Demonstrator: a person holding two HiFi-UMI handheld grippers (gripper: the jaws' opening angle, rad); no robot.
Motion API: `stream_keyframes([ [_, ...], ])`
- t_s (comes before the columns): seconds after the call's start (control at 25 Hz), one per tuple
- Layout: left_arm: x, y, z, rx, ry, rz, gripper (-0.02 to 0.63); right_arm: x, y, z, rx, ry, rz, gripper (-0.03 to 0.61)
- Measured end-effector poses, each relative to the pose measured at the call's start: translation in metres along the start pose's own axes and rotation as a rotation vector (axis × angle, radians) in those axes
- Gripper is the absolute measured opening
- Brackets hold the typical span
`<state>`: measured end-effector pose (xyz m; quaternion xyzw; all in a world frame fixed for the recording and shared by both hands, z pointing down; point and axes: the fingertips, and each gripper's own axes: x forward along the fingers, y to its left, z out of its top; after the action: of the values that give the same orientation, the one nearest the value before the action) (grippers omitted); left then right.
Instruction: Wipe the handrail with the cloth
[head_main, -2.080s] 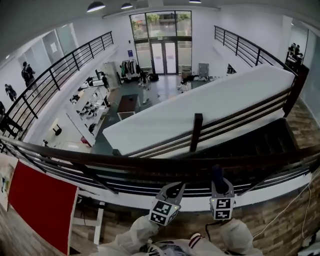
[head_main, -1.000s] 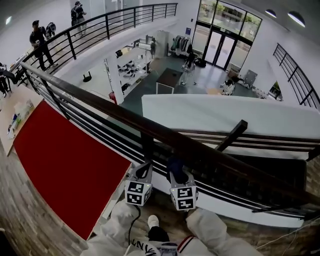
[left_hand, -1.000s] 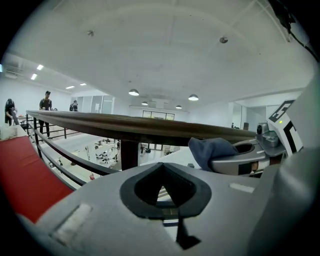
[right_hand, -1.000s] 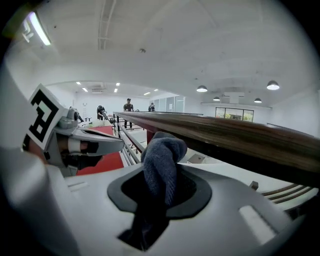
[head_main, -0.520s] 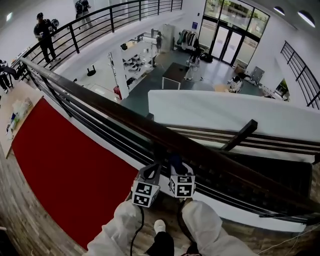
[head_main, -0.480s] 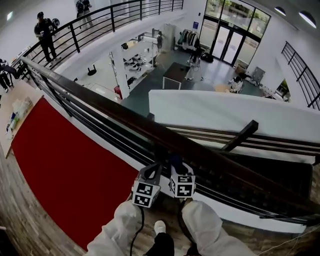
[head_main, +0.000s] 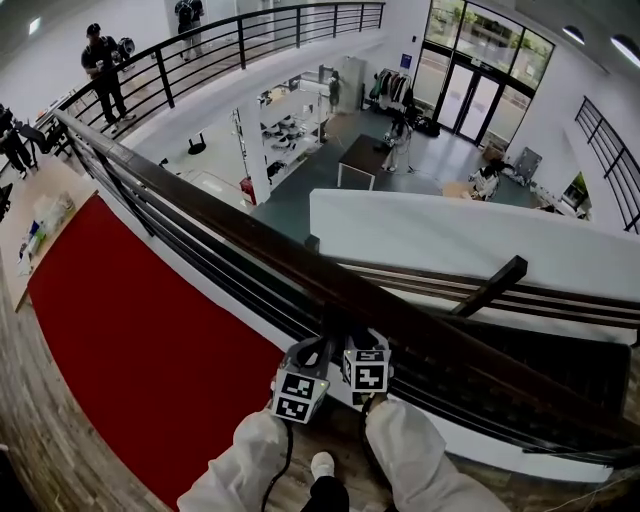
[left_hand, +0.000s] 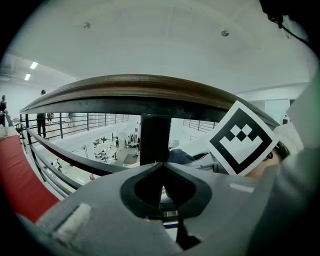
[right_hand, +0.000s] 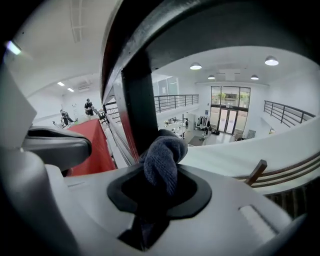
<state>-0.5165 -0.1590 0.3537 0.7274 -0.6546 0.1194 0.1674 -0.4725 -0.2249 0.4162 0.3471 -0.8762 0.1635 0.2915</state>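
Observation:
The dark wooden handrail (head_main: 240, 235) runs from upper left to lower right in the head view, on black posts and bars. Both grippers sit just below it beside one post (head_main: 335, 325). My right gripper (head_main: 352, 340) is shut on a dark blue-grey cloth (right_hand: 162, 160), which bulges out of the jaws close to the post (right_hand: 137, 110) under the rail (right_hand: 165, 30). My left gripper (head_main: 312, 347) is shut with nothing in it (left_hand: 161, 165). It points at the same post (left_hand: 155, 142), with the rail (left_hand: 150, 90) arching above. The right gripper's marker cube (left_hand: 240, 142) is close beside it.
Beyond the railing is a drop to a lower floor with racks and people. A large red panel (head_main: 130, 330) lies on the wood floor (head_main: 40, 440) at my left. A white stair wall (head_main: 450, 235) lies behind the rail. People stand on the far gallery (head_main: 100, 60).
The view has swung from one stretch of railing to another with the red panel. Over the last second both grippers have drawn closer together under the rail by the post.

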Motion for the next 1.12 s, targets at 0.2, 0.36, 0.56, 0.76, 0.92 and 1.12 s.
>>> stream_keyframes([
  [0.2,-0.002,-0.005,-0.006,0.001,0.013,0.017,0.002,-0.005,-0.001,-0.006,-0.021,0.013,0.003,0.095],
  [0.36,-0.004,-0.019,-0.012,-0.002,0.018,0.007,0.002,-0.013,-0.015,-0.016,-0.023,0.022,-0.024,0.095],
  [0.56,-0.004,-0.041,-0.015,0.0,0.017,0.009,0.002,-0.035,-0.025,-0.024,-0.029,0.012,-0.031,0.095],
  [0.76,0.003,-0.076,-0.023,0.0,0.031,-0.011,0.002,-0.051,-0.052,-0.04,-0.042,0.009,-0.053,0.095],
  [0.92,0.003,-0.101,-0.023,0.007,0.038,-0.029,0.002,-0.071,-0.06,-0.046,-0.029,0.008,-0.045,0.095],
  [1.12,0.001,-0.136,-0.013,0.002,0.032,-0.045,0.002,-0.097,-0.081,-0.06,-0.033,0.007,-0.065,0.097],
])
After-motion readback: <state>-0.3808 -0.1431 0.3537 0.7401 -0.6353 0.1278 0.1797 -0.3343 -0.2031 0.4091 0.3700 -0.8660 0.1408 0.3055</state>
